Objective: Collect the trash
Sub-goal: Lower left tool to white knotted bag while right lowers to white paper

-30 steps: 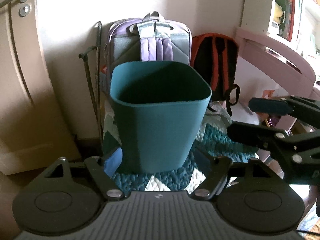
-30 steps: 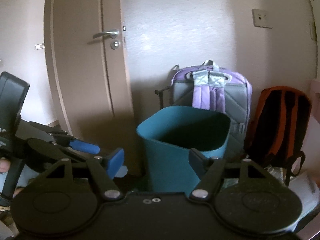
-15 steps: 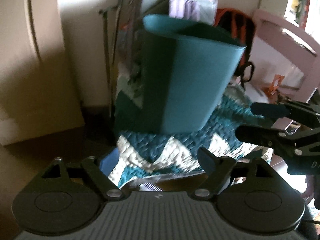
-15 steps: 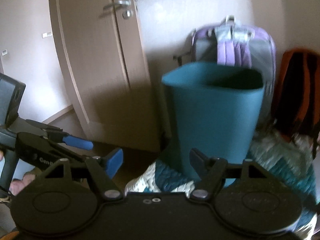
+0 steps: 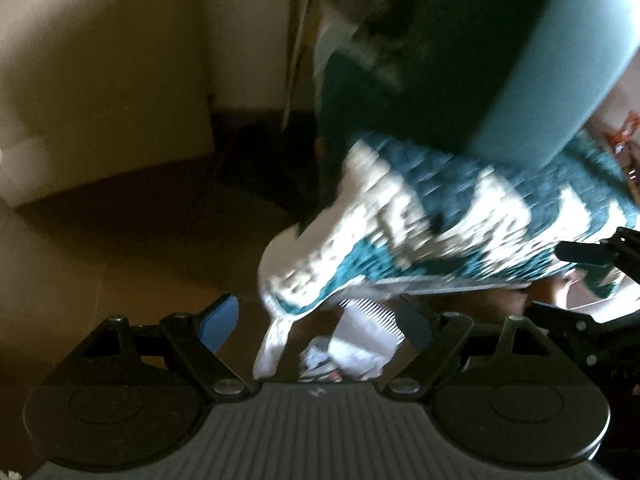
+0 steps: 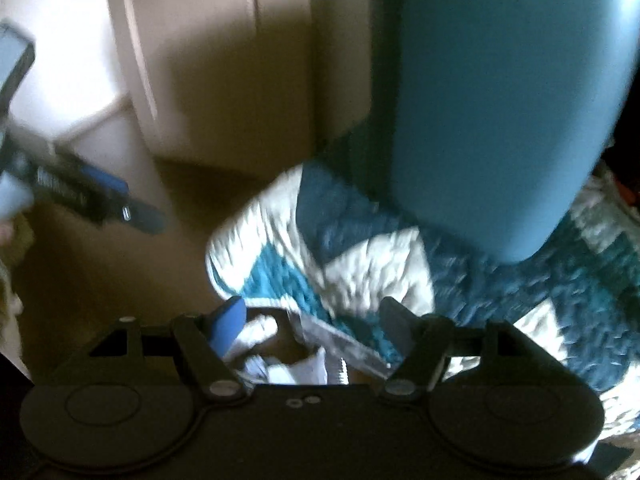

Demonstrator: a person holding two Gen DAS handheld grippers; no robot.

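A teal trash bin (image 5: 532, 48) stands on a teal-and-white quilt (image 5: 460, 216); it fills the upper right of the right wrist view (image 6: 500, 100), on the quilt (image 6: 360, 256). White crumpled trash (image 5: 360, 344) lies on the floor below the quilt's edge, between my left gripper's fingers. It also shows low in the right wrist view (image 6: 288, 368). My left gripper (image 5: 316, 320) is open and empty above it. My right gripper (image 6: 312, 320) is open and empty. Both views are blurred.
A cream door (image 6: 192, 40) and wall stand at the left, with brown floor (image 5: 140, 248) below. The right gripper's body shows at the right edge of the left wrist view (image 5: 592, 272); the left gripper shows at the left of the right wrist view (image 6: 80, 192).
Both grippers have tilted down and moved lower, from facing the bin's mouth to facing the quilt's edge and the floor. White trash has come into view. Both stay open.
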